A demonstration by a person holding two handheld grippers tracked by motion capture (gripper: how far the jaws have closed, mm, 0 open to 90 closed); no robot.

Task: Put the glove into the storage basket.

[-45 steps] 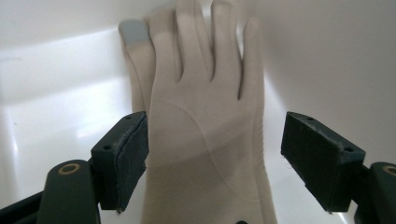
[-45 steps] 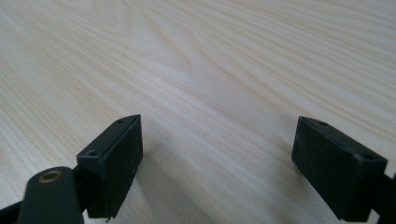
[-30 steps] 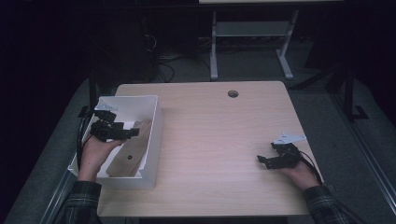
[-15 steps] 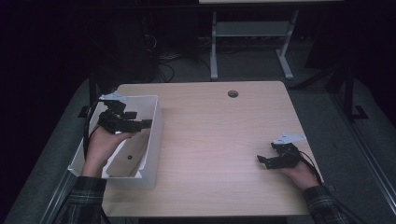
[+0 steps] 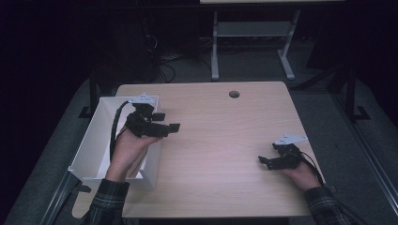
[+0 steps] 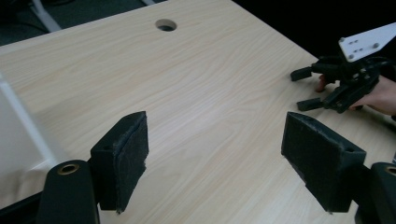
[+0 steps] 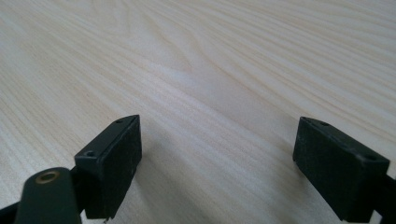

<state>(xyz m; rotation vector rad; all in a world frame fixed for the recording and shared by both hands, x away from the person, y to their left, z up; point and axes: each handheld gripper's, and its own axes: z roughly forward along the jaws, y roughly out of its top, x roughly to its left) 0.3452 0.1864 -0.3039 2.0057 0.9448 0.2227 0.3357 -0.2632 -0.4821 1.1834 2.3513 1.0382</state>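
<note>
My left gripper [image 5: 168, 121] hangs above the right wall of a white box [image 5: 94, 140] and points out over the wooden table [image 5: 220, 136]. Its jaws stand wide apart with nothing between them, and in the left gripper view [image 6: 219, 158] bare wood lies beyond the pads [image 6: 123, 161]. My right gripper [image 5: 265, 162] rests low near the table's front right, open and pointing left. In the right gripper view [image 7: 217, 163] the space between its jaws holds nothing but bare wood. The left gripper view also shows the right gripper [image 6: 308, 88] farther off, held by a hand.
The white box stands along the table's left edge, under my left forearm. A round cable hole [image 5: 233, 94] sits near the table's far edge. A metal stand [image 5: 253, 42] and cables lie on the dark floor behind the table.
My left gripper has moved right and a little up, from over the inside of the box to above its right wall. The right gripper has stayed put.
</note>
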